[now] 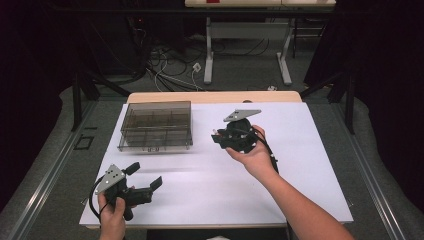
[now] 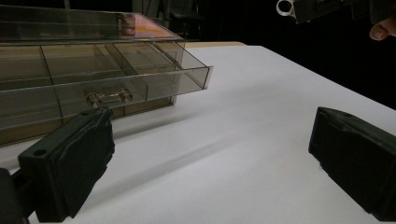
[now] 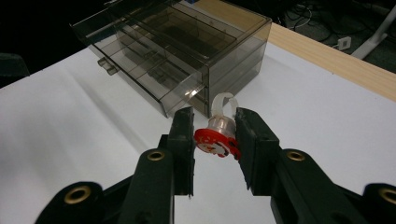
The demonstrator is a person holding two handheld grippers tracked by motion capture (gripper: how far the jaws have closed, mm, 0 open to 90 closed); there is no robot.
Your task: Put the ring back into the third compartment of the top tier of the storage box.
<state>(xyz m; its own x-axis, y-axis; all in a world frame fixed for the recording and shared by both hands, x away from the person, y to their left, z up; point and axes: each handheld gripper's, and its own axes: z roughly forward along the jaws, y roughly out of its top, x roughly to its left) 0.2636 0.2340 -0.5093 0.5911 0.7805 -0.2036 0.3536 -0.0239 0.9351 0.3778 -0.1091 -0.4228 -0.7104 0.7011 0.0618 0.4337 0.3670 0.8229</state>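
Beside the smoky clear plastic drawer box, the right gripper pinches a small red-based clear ring toy; carrying underway, next likely placing it into the open drawer.

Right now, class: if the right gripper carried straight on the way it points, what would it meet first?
Probably the smoky drawer box: the right gripper, shut on a red ring toy, points at its near corner, though depth is unclear.

High view looks down; both tool views closely share the drawer box.
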